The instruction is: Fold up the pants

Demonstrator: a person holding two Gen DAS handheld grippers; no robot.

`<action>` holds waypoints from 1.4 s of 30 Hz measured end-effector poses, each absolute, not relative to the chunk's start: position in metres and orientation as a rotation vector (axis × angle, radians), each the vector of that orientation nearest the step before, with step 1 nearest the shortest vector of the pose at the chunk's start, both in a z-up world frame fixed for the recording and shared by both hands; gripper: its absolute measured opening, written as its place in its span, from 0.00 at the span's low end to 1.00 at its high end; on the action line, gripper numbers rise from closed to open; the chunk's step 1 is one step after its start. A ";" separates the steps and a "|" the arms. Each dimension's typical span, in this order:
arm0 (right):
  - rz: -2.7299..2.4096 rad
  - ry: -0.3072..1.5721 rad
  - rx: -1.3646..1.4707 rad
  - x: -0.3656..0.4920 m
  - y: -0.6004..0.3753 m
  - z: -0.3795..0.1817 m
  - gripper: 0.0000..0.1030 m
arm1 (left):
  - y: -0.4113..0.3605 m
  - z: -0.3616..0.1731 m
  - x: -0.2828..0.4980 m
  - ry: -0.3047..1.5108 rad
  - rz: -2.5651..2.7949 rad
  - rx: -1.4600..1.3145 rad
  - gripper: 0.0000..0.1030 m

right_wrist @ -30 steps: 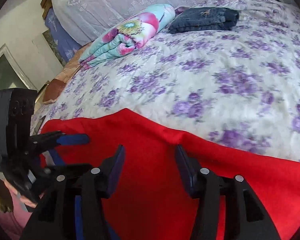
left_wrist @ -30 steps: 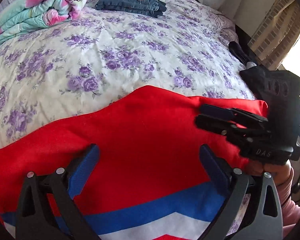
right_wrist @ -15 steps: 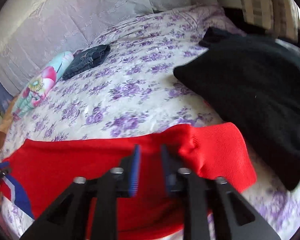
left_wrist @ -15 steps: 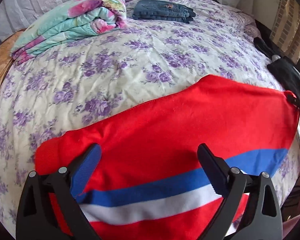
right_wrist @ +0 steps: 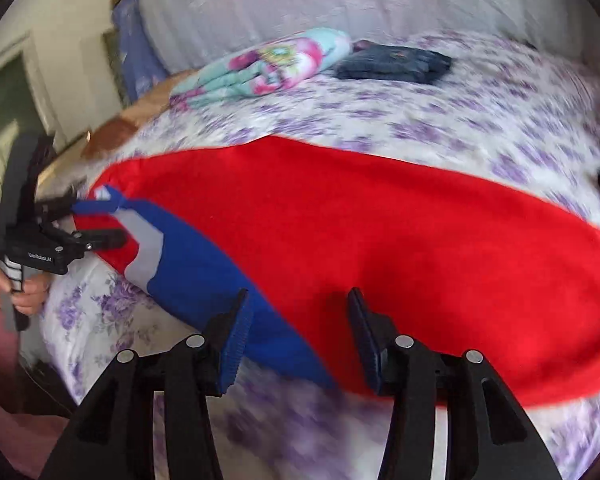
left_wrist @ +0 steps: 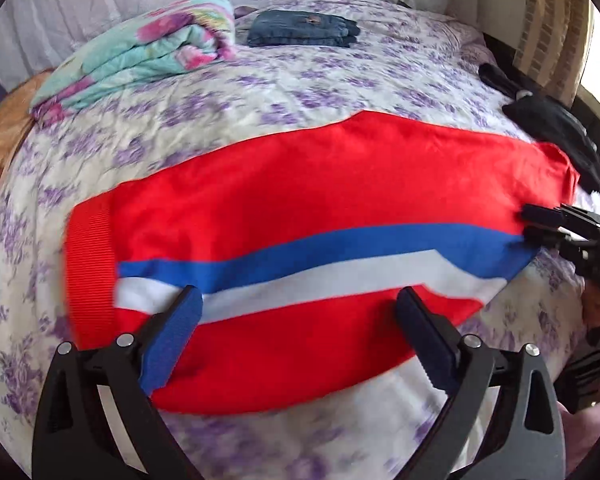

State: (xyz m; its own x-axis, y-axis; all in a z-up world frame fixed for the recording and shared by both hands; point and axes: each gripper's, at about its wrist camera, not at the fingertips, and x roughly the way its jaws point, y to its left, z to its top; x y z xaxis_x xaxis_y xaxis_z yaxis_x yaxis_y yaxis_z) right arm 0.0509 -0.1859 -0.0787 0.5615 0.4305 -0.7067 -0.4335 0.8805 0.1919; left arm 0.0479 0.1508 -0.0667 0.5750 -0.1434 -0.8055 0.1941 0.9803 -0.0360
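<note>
white print on left tool, possibly "UmiRobot.AI"

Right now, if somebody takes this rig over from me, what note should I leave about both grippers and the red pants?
Left gripper: open, holding nothing, over the near edge of the red pants, toward one end.
Right gripper: open, holding nothing, toward the other end.
Pants: stretched out long across the bed, striped side up.
Done: pants laid out flat.
Left: every fold; no cross fold shows yet.
Folded jeans lie at the far side.
</note>
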 end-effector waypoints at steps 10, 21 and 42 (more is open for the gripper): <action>0.235 0.836 0.031 0.045 -0.264 -0.081 0.42 | 0.167 -0.051 0.034 0.941 -0.256 0.135 0.79; 0.358 0.769 -0.004 0.067 -0.190 -0.037 0.53 | 0.159 -0.051 0.093 0.888 -0.239 0.111 0.92; 0.153 0.878 0.078 0.169 -0.205 -0.066 0.51 | 0.177 -0.071 0.105 0.876 -0.316 0.003 0.96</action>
